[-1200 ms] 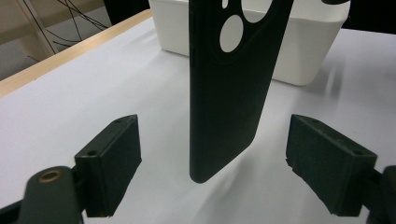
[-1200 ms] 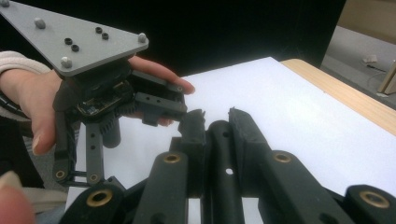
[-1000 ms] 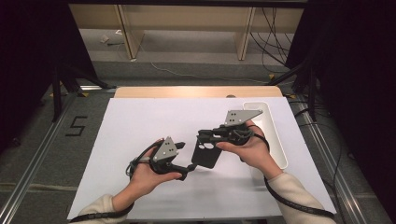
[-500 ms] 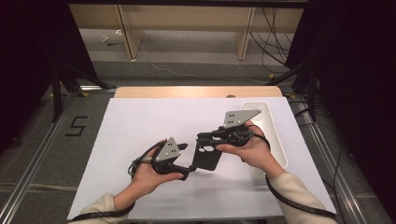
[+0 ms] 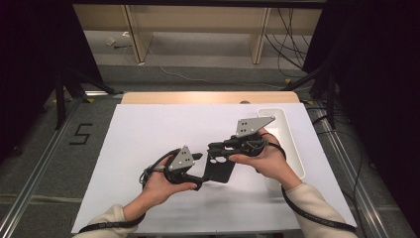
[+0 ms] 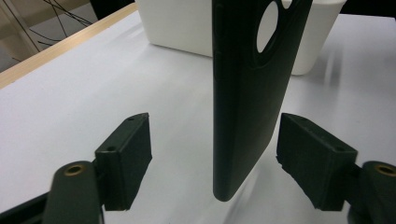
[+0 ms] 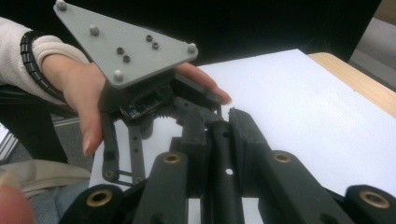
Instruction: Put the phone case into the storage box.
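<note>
Step in hand looks like a handover of the flat black rubbery phone case [image 5: 220, 167] with a round camera cut-out, held above the white table sheet [image 5: 148, 134] near its middle, between the two hands. The right gripper [image 5: 214, 148] has its jaws clamped tight on the case's upper edge (in the right gripper view the thin black slab [image 7: 223, 158] sits pinched between the two pads, no gap left). The left gripper [image 6: 212, 154] is spread wide, one pad each side of the case's lower end [image 6: 247, 93], neither pad touching it yet.

Next move, probably: left closes squarely on that lower end w/o twisting it, then right lets go. The case is thin and likely floppy, so a grip too near the corner could let it swing.

Hard to make out: the left jaws in the high view, hidden under the grey plate. The long white plastic tray [image 5: 289, 144] at the table's right is partly covered by the right hand [image 5: 270, 161]; contents can't be told.
</note>
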`<state>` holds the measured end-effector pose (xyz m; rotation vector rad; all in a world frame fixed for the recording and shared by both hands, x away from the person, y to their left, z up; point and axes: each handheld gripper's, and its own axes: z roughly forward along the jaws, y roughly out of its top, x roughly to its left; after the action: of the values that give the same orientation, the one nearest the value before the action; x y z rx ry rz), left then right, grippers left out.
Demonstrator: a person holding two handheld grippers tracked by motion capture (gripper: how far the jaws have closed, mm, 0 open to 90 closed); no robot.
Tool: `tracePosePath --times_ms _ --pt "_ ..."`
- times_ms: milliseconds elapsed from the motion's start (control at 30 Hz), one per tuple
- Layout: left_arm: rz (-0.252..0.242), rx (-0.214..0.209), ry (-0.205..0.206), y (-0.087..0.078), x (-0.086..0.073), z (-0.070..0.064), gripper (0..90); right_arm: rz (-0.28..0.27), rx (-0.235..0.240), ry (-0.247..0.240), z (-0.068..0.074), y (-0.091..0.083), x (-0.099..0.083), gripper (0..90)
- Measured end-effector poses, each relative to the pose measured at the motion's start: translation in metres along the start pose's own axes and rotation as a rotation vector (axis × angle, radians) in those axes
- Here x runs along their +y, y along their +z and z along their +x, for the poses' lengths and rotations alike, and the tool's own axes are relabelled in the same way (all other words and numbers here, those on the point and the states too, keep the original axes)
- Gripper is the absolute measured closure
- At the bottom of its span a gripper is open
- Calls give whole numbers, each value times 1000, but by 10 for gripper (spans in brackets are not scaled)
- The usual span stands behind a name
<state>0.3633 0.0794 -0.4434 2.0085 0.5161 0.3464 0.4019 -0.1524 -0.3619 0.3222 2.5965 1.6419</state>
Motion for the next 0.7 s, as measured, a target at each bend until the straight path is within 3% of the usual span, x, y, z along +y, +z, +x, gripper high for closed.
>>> tracePosePath --times_ms 367,700 --pt "6 -92 -19 9 -2 -2 431 4 13 1 1 3 0 778" --pt "5 -128 -11 9 -2 0 642 -5 28 -2 2 2 1 778"
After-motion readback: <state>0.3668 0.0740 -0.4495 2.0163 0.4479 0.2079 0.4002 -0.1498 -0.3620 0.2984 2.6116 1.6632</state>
